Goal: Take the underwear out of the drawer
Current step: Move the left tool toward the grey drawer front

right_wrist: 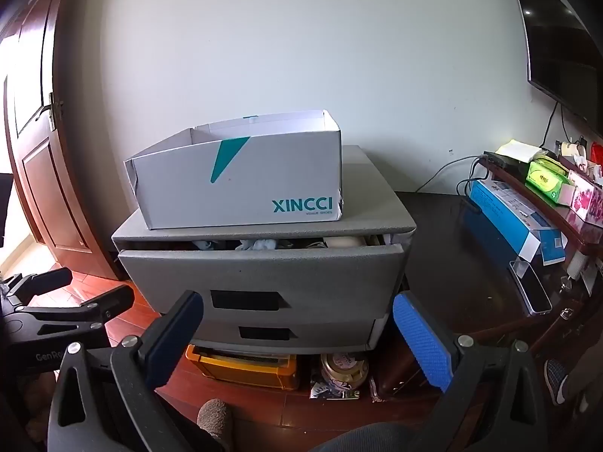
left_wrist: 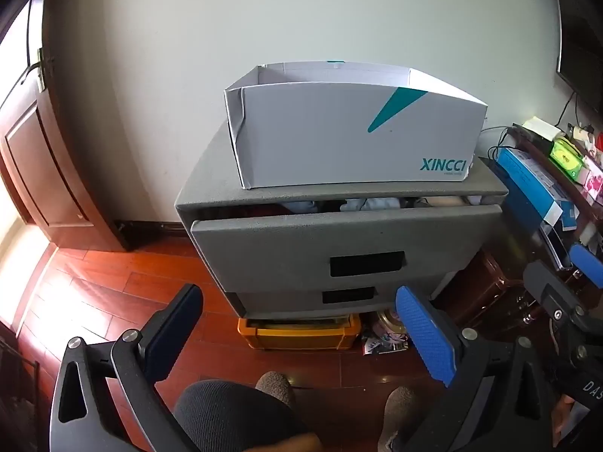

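A grey drawer cabinet [left_wrist: 339, 241] stands against the wall. Its top drawer [right_wrist: 264, 267] is open a crack, and folded pale blue, white and dark underwear [left_wrist: 371, 203] shows in the gap, also in the right wrist view [right_wrist: 260, 244]. An open white XINCCI shoe box [left_wrist: 350, 128] sits on top of the cabinet, also in the right wrist view [right_wrist: 241, 180]. My left gripper [left_wrist: 301, 335] is open and empty, held in front of the cabinet below the drawers. My right gripper [right_wrist: 297, 335] is open and empty at about the same distance, to the right of the left one.
An orange-yellow crate [left_wrist: 301, 333] and a round tin [right_wrist: 345, 371] sit on the wooden floor under the cabinet. A dark low table [right_wrist: 490, 263] to the right holds a blue box [right_wrist: 516, 222], tissues and a remote. A brown door [left_wrist: 45, 173] stands at left. My knees and slippers are below.
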The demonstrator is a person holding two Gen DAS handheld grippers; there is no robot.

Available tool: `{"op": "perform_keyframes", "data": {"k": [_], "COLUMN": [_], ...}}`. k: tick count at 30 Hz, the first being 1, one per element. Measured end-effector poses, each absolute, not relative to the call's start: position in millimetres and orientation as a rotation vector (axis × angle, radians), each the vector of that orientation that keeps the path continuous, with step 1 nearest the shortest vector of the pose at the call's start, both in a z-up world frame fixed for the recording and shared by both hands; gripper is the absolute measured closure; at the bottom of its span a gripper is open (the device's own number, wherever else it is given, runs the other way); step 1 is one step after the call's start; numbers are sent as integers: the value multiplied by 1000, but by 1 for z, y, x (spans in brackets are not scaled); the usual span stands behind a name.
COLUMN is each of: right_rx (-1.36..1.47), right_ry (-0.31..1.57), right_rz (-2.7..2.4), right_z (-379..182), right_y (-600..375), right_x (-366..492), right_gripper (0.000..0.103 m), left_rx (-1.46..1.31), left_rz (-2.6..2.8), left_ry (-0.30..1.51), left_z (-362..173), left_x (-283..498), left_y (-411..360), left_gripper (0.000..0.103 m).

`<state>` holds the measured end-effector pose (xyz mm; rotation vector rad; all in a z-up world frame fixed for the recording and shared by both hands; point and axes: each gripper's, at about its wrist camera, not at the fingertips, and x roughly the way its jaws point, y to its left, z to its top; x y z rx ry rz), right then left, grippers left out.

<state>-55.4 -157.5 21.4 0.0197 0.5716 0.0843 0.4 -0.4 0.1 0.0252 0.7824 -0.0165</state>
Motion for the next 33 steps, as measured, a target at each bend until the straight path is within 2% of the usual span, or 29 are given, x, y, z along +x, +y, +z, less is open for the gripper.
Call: {"op": "perform_keyframes", "data": {"k": [33], "right_rx": [57], "right_ry": [585], "right_rz": [92], "right_z": [17], "right_y": [-178], "right_x": [-51], "right_gripper": [0], "left_rx": [29], "left_rz": [40], "left_ry": [865], "left_z": [-24], "left_x": [30], "left_y": [4], "left_gripper": [1]}}
